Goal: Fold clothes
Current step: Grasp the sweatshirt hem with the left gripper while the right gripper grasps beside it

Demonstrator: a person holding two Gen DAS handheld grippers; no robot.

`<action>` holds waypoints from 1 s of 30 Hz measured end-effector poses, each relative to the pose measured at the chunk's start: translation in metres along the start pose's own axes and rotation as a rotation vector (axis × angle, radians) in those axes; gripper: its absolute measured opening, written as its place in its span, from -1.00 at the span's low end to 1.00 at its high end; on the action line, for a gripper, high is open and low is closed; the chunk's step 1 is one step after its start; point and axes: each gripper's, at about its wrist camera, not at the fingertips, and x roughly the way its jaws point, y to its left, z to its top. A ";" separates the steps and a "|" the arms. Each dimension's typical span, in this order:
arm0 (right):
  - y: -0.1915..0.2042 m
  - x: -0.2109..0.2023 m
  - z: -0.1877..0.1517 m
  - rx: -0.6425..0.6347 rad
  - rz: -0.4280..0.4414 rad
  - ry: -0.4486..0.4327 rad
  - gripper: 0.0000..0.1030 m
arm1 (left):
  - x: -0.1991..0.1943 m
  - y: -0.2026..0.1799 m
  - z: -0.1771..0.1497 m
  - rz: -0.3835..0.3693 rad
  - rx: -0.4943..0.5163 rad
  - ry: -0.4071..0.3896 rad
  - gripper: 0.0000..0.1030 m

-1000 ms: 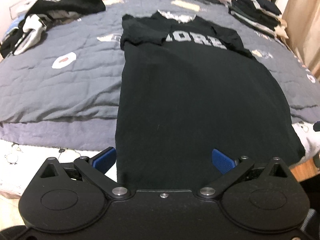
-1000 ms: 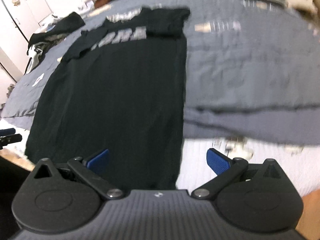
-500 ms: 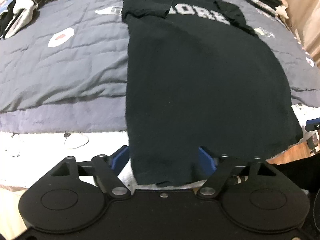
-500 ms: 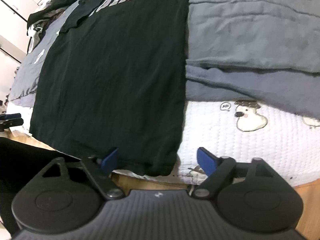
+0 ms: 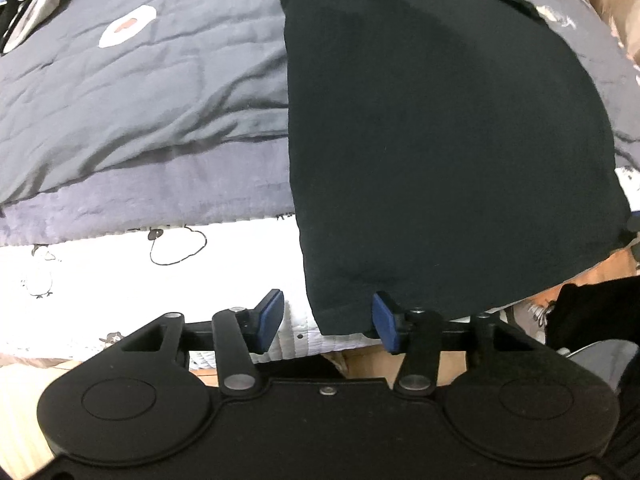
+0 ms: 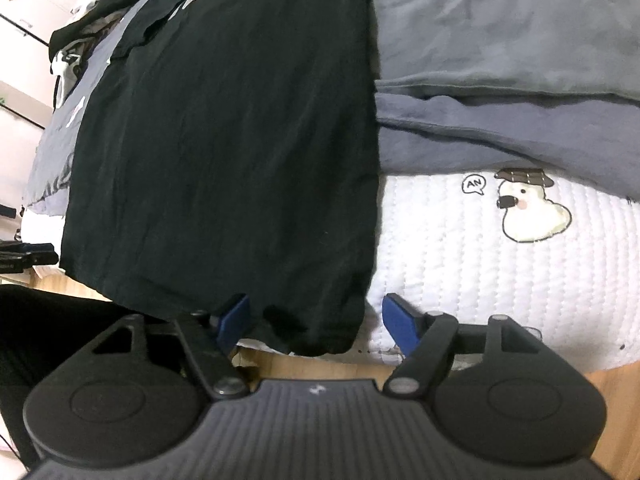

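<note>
In the left wrist view the black T-shirt [image 5: 440,128] lies spread flat down the middle and right of the frame, over the grey quilt [image 5: 140,92] and the white printed sheet [image 5: 120,272], its hem at the lower centre. The left gripper [image 5: 328,316] is parted, with the shirt's near-left hem corner sitting between its blue pads. To take this corner well, I judge the pads should bite both layers a little in from the edge, so neither slips. The collar and upper lettering are cut off at the top. In the right wrist view the shirt [image 6: 232,128] fills the left and centre, and the right gripper [image 6: 316,320] is likewise spread wide around the near-right hem corner, not yet pinching it. The left pad is partly hidden behind cloth, so contact cannot be told. The dark clothes [image 6: 100,20] at the upper left are blurred.
</note>
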 end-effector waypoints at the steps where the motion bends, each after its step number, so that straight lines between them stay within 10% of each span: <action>1: 0.000 0.001 0.000 0.001 0.000 -0.006 0.41 | 0.003 0.000 0.001 0.000 0.002 0.006 -0.06; 4: -0.001 0.001 -0.002 0.017 0.000 -0.026 0.32 | 0.011 -0.001 0.003 -0.011 -0.010 0.022 -0.06; 8: -0.003 0.001 -0.002 0.060 -0.007 -0.059 -0.88 | 0.020 -0.006 0.005 -0.039 -0.014 0.035 -0.33; 14: -0.001 -0.005 -0.006 0.086 0.048 -0.095 -0.89 | 0.011 -0.005 0.005 -0.084 -0.009 0.005 -0.81; 30: 0.004 -0.073 0.006 0.159 0.271 -0.342 -0.89 | -0.066 0.015 0.023 -0.182 -0.084 -0.249 -0.87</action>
